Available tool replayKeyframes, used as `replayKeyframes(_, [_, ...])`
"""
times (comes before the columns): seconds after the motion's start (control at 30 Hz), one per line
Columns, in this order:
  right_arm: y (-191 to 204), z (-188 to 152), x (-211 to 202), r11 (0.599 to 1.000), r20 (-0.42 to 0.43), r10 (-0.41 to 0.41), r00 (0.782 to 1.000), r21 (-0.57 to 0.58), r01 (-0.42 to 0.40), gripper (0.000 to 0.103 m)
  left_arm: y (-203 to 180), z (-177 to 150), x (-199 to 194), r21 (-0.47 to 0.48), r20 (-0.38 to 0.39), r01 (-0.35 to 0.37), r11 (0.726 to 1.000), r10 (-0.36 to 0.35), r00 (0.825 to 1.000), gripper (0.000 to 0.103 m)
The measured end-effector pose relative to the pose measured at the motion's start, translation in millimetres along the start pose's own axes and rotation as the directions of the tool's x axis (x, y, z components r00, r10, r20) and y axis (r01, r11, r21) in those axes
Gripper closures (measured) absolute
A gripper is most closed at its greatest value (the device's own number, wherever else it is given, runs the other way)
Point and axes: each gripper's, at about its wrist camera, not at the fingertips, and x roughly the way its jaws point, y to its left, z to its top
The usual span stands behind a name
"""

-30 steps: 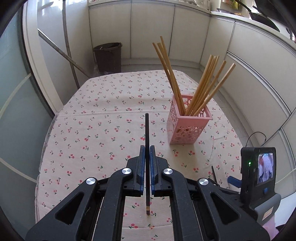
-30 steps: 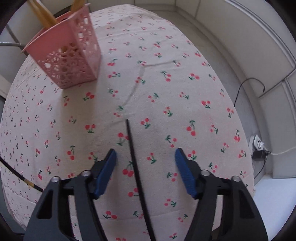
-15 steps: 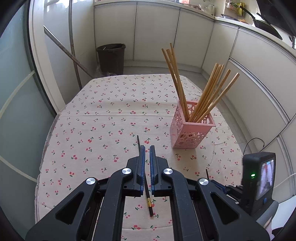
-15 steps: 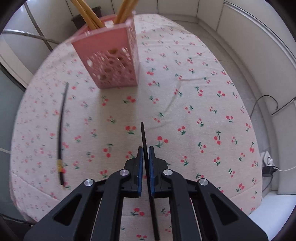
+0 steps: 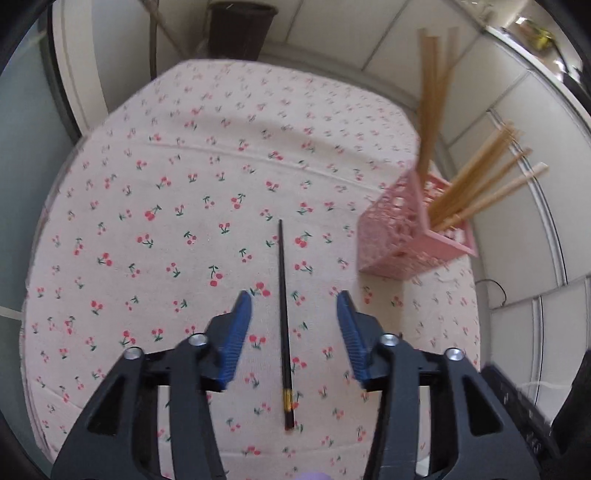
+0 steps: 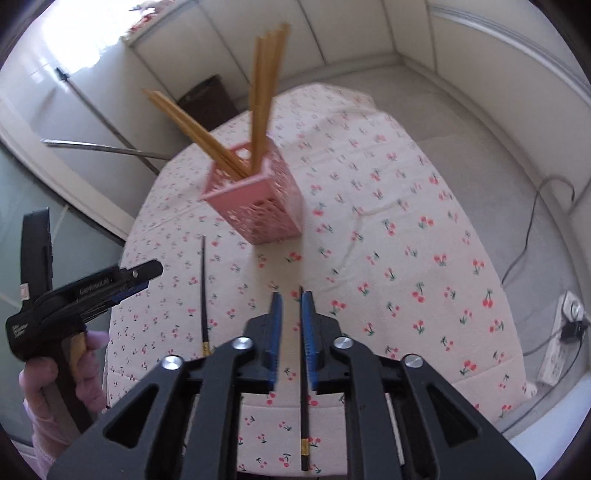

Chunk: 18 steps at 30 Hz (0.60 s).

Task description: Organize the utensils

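Observation:
My left gripper (image 5: 294,297) points down at the cherry-print tablecloth (image 5: 184,166), its jaws opening. A black chopstick (image 5: 282,314) lies flat on the cloth between them, touched by neither pad. The pink lattice basket (image 5: 406,236) with several wooden chopsticks (image 5: 480,184) stands to the right. In the right wrist view my right gripper (image 6: 291,295) is opening slightly. A second black chopstick (image 6: 303,369) runs along its right pad, with a gap to the left pad. The basket (image 6: 266,206) is ahead. The left gripper (image 6: 147,273), held by a gloved hand, hovers at the left over the first chopstick (image 6: 203,295).
A dark bin (image 5: 236,29) stands on the floor beyond the table's far end. A metal pole (image 6: 103,147) leans at the far left. A power strip (image 6: 561,332) and cable lie on the floor to the right. The table's near edge is just below both grippers.
My left gripper let go of its black chopstick, which now lies on the cloth, and opened wide. My right gripper shut on the other chopstick, rose, and its jaws have parted a little.

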Motion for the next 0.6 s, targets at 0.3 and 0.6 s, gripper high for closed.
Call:
replayKeyframes(0.3, [-32.2, -4.8, 13.1, 0.991, -0.071, -0.028, 0.997, 0.127, 0.037, 0.038, 4.0, 25.1, 63.5, -0.040, -0.035, -0.168, 0.985, 0.167, 0.985, 0.049])
replayKeyframes(0.6, [-49.4, -5.0, 26.6, 0.980, -0.119, -0.061, 0.991, 0.180, 0.082, 0.036, -33.4, 14.4, 77.8, 0.166, 0.031, -0.262, 0.951, 0.260, 0.965, 0.098])
